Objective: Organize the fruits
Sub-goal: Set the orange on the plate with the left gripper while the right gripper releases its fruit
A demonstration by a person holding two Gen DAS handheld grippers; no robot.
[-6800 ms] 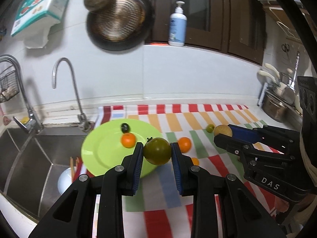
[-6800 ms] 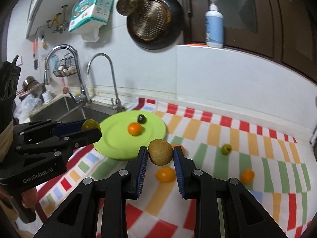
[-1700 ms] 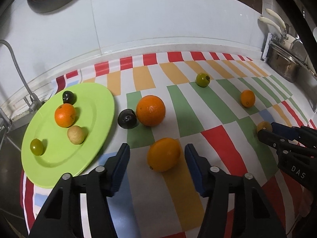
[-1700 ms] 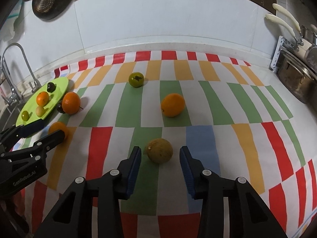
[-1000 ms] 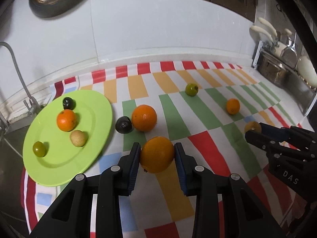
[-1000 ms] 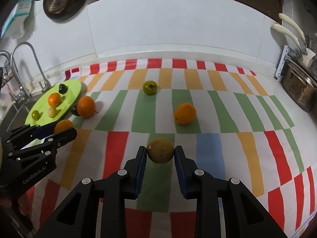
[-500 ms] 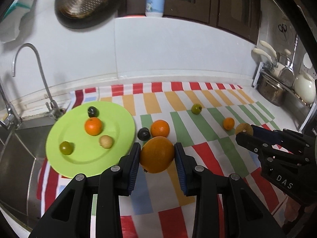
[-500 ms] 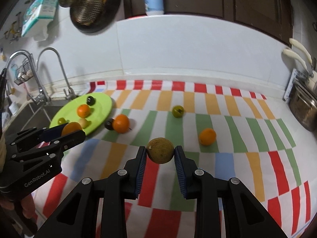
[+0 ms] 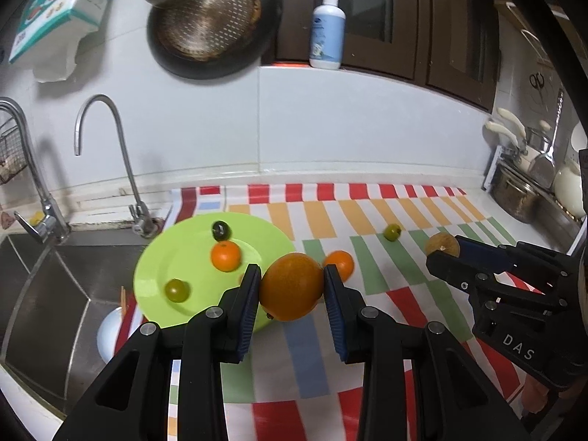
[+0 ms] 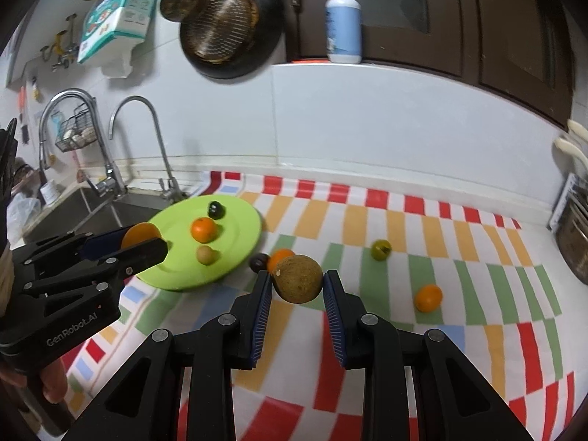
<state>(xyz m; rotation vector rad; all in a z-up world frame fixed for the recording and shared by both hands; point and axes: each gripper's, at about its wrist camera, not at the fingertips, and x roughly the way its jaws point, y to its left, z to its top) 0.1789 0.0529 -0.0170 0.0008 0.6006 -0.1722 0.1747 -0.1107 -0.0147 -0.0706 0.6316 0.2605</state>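
Currently: left gripper (image 9: pixel 292 290) clamped on large orange (image 9: pixel 292 286), held clear above striped cloth (image 9: pixel 386 283), at plate's 4 o'clock edge. Right gripper (image 10: pixel 297 283) pinching brownish round fruit (image 10: pixel 298 278), likewise off cloth. Green plate (image 9: pixel 172 257) near sink (image 9: pixel 47 294), carrying tangerine (image 9: pixel 225 255), dark fruit (image 9: pixel 220 230), green fruit (image 9: pixel 176 290), small tan fruit (image 10: pixel 205 255). Loose on cloth: green fruit (image 10: pixel 380 249) at 1 o'clock from right gripper, small orange (image 10: pixel 428 297) at 3 o'clock.
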